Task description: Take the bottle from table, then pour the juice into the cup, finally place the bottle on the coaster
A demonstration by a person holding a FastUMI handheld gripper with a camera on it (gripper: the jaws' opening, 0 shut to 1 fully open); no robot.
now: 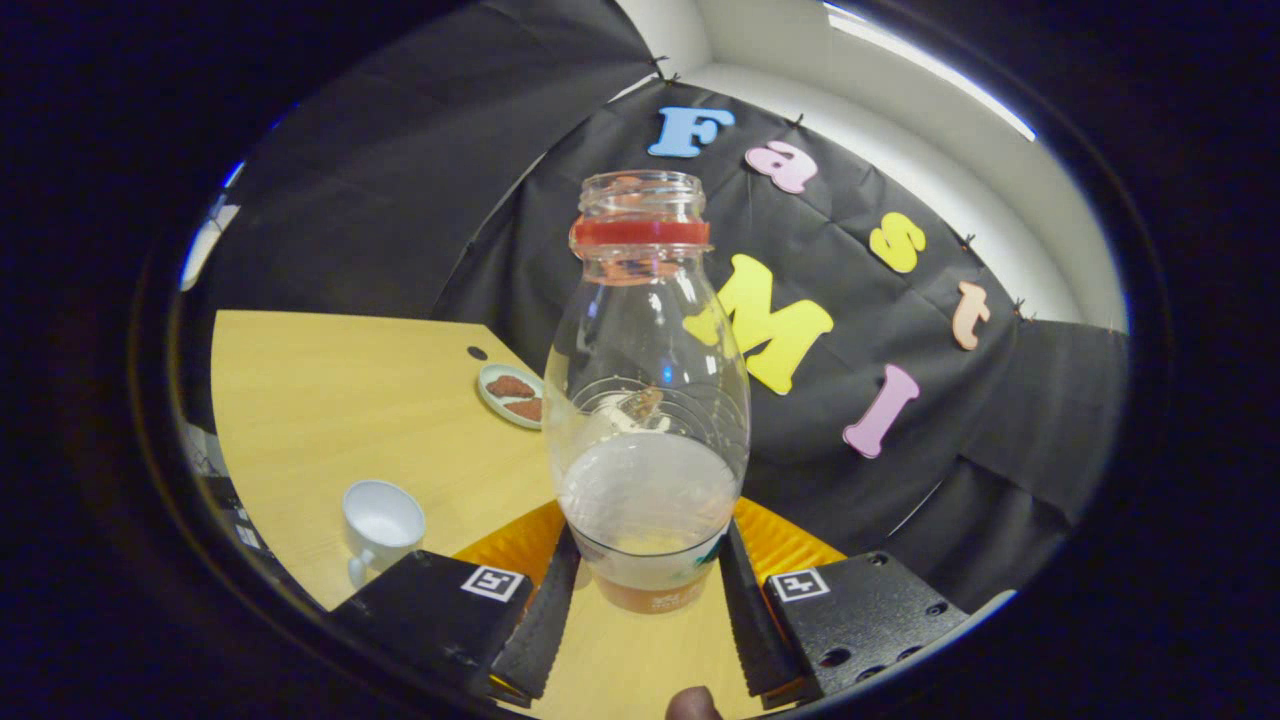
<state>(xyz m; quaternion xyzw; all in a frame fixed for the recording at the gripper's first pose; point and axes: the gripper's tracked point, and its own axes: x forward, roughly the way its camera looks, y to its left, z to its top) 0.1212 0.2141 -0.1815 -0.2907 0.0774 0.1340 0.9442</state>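
Bottle [645,400] stands upright between the fingers of the gripper [648,610], both pressing its lower body. Its base appears to sit over the orange coaster [790,545], so pouring is probably done; release remains. Little juice is left at its bottom. Cup [383,525] stands left of the fingers, contents unclear. A dish [510,396] holds brown pieces.

No words or numbers can be read. The bottle [646,400] label's print, low in the frame's middle, is too blurred.
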